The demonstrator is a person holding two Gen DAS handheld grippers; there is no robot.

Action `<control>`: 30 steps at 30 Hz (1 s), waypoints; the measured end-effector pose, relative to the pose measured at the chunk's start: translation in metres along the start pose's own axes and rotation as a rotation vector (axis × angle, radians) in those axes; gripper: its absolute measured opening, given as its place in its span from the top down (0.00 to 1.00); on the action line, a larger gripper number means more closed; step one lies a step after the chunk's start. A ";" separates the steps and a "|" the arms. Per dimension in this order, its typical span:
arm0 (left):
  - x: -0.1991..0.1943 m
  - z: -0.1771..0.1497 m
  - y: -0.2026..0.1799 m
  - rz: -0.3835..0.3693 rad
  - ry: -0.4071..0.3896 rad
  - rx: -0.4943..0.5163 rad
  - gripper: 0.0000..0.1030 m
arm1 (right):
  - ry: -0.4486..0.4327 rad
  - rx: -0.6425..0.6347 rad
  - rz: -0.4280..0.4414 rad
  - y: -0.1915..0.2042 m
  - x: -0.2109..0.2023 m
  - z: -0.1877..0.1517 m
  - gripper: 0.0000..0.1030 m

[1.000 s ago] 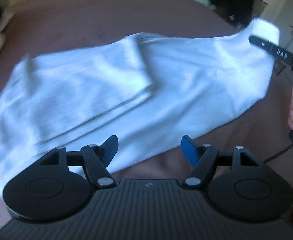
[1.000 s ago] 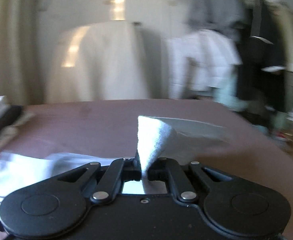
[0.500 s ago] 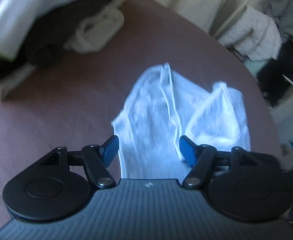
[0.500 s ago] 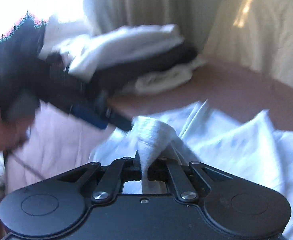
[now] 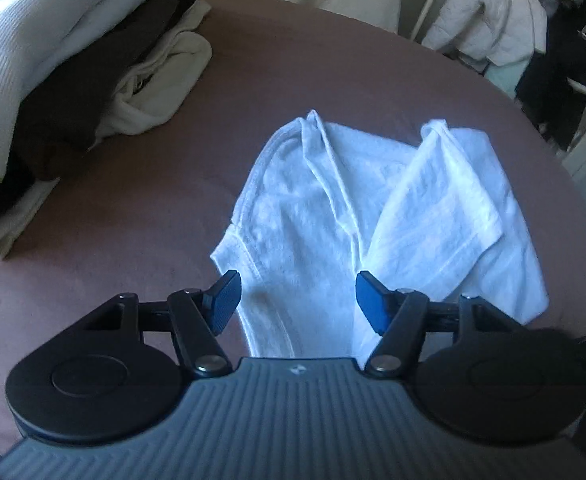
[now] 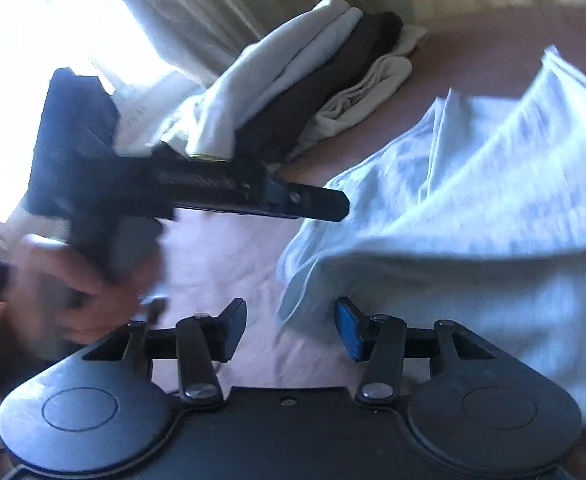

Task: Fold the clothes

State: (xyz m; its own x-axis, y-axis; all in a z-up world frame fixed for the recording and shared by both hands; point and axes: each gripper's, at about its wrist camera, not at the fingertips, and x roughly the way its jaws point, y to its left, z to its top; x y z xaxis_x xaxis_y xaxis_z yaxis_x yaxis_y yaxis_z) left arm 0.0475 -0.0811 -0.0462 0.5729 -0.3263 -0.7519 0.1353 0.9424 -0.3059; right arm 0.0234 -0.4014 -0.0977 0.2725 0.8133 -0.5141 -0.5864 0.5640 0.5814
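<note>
A white garment [image 5: 313,208] lies folded over itself on the brown bed cover [image 5: 113,240], two flaps meeting along its middle. My left gripper [image 5: 297,300] hangs open just above the garment's near edge, nothing between its blue pads. In the right wrist view the garment [image 6: 473,200] fills the right side. My right gripper [image 6: 291,320] is at its near corner, jaws opening; the cloth's edge lies between the pads, which do not press on it. The left gripper [image 6: 333,206], seen from the side, is held by a person's hand [image 6: 81,288].
A stack of folded clothes [image 5: 73,60], white, dark brown and cream, sits at the far left of the bed and shows again as the stack [image 6: 313,92] in the right wrist view. Hanging clothes [image 5: 489,12] stand beyond the bed. Curtains [image 6: 213,0] hang beside a bright window.
My right gripper carried a white cloth corner over and down, then let it go and opened. The garment, spread out before, now lies folded. My left gripper swung round over its near edge.
</note>
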 end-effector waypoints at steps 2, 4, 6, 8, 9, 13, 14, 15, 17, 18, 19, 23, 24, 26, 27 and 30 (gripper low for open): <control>-0.002 0.000 -0.002 -0.058 -0.004 -0.024 0.39 | -0.013 0.035 -0.005 -0.005 -0.017 -0.002 0.46; -0.008 0.000 -0.010 -0.080 -0.040 -0.006 0.38 | -0.058 0.078 -0.035 -0.013 -0.035 -0.004 0.45; -0.013 -0.003 -0.020 -0.054 -0.085 0.049 0.37 | -0.115 0.128 -0.092 -0.025 -0.052 -0.006 0.43; -0.014 -0.007 -0.027 -0.056 -0.102 0.086 0.36 | -0.173 0.179 -0.175 -0.041 -0.066 -0.007 0.43; -0.013 -0.008 -0.028 -0.067 -0.092 0.089 0.35 | -0.200 0.203 -0.218 -0.049 -0.071 -0.006 0.43; 0.003 -0.013 -0.033 -0.088 -0.018 0.092 0.32 | -0.247 0.184 -0.402 -0.070 -0.079 0.011 0.43; 0.006 -0.016 -0.035 -0.057 -0.012 0.103 0.32 | -0.246 0.160 -0.450 -0.072 -0.077 0.018 0.43; 0.008 -0.019 -0.038 -0.027 -0.007 0.113 0.32 | -0.250 0.153 -0.494 -0.074 -0.075 0.024 0.38; 0.013 -0.024 -0.043 0.051 0.002 0.129 0.30 | -0.265 0.193 -0.569 -0.083 -0.068 0.032 0.24; 0.016 -0.027 -0.046 0.120 0.004 0.128 0.30 | -0.273 0.214 -0.595 -0.087 -0.063 0.035 0.24; 0.018 -0.029 -0.048 0.151 0.005 0.126 0.30 | -0.278 0.232 -0.596 -0.090 -0.058 0.035 0.22; 0.018 -0.031 -0.044 0.121 0.009 0.093 0.30 | -0.280 0.103 -0.614 -0.069 -0.040 0.039 0.67; 0.016 -0.030 -0.044 0.127 0.003 0.096 0.30 | -0.259 0.071 -0.600 -0.061 -0.037 0.042 0.77; 0.014 -0.028 -0.045 0.138 -0.004 0.103 0.30 | -0.229 0.016 -0.582 -0.049 -0.033 0.052 0.84; 0.014 -0.028 -0.045 0.133 -0.004 0.103 0.30 | -0.221 -0.010 -0.559 -0.044 -0.030 0.058 0.86; 0.011 -0.030 -0.046 0.097 -0.001 0.100 0.30 | -0.218 -0.032 -0.454 -0.036 -0.025 0.088 0.88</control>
State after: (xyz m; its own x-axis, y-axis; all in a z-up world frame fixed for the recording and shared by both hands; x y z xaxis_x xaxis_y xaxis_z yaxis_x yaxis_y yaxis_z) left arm 0.0236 -0.1299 -0.0582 0.5878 -0.2335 -0.7746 0.1590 0.9721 -0.1724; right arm 0.1045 -0.4293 -0.0506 0.6565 0.5001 -0.5647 -0.3941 0.8657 0.3086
